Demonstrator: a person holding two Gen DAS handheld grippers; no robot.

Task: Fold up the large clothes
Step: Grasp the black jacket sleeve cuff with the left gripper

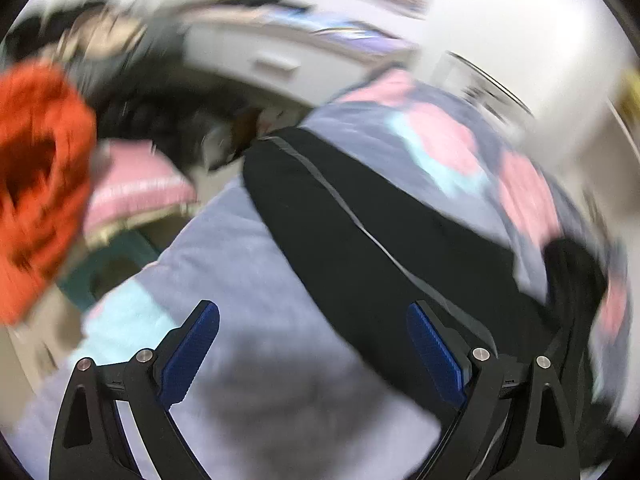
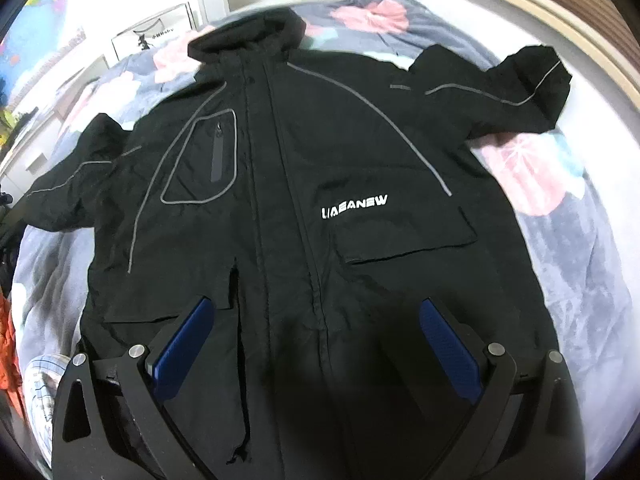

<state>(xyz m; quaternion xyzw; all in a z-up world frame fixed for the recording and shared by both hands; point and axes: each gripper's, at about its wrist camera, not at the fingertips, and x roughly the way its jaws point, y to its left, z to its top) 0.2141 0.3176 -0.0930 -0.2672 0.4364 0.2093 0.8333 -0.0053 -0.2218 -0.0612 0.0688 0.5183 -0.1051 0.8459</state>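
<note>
A large black hooded jacket (image 2: 288,184) with grey piping and a white chest logo lies face up on a bed, hood at the far end and both sleeves spread out. My right gripper (image 2: 316,308) hovers open above its lower front, nothing between the blue pads. In the blurred left wrist view, one black sleeve (image 1: 352,216) with a grey stripe runs across the blanket. My left gripper (image 1: 312,312) is open over the sleeve's near edge and the grey blanket, holding nothing.
The bed is covered by a grey-blue blanket (image 2: 576,248) with pink flowers. An orange cloth (image 1: 36,184) and a pink cushion (image 1: 132,184) lie off the bed's left side. White drawers (image 1: 264,68) stand beyond. A wooden headboard edge (image 2: 540,16) curves at the far right.
</note>
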